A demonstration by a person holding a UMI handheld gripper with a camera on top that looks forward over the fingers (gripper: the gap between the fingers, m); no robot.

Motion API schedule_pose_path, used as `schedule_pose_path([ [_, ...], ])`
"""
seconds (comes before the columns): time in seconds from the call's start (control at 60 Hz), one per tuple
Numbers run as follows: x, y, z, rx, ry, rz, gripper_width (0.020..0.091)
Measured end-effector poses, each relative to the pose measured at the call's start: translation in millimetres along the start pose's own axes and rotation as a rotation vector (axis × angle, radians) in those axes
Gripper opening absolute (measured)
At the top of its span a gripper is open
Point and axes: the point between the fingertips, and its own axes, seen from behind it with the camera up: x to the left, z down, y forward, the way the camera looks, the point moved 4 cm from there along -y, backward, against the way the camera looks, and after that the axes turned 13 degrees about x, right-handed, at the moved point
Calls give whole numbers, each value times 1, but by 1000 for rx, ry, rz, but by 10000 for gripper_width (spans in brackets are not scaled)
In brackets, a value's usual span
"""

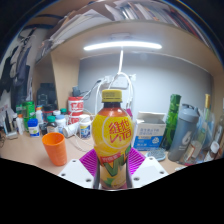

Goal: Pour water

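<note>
The gripper (pixel 112 168) was closed on a clear plastic drink bottle (pixel 113 140), its magenta pads (pixel 90 160) pressing the bottle's sides from left and right. The bottle stood upright between the fingers, a rounded cylinder with an orange screw cap and a glossy yellow label printed in red characters, and amber liquid showed through above the label. Beyond it lay a pale wooden tabletop (pixel 30 155). To the left, near the fingers, sat a smooth orange plastic cup (pixel 55 149), apart from the bottle. To the right stood a blue and white carton (pixel 150 135), a dark green glass bottle (pixel 172 116) and a grey tumbler (pixel 185 132). Small jars and cans crowded the far left.
</note>
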Motion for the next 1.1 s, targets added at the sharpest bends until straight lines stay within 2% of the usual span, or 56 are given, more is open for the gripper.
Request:
schedule_pose_path([
  [0.3,-15,7,12,-75,75,2,431],
  [0.4,-15,7,11,-77,69,-2,453],
  [0.5,-17,6,13,-31,57,10,557],
  [0.6,-22,0,29,75,34,46,857],
  [0.667,-19,-15,37,90,30,37,851],
  [0.867,9,-110,39,27,-1,-35,852],
  [1.1,40,-226,70,-14,-59,-84,851],
])
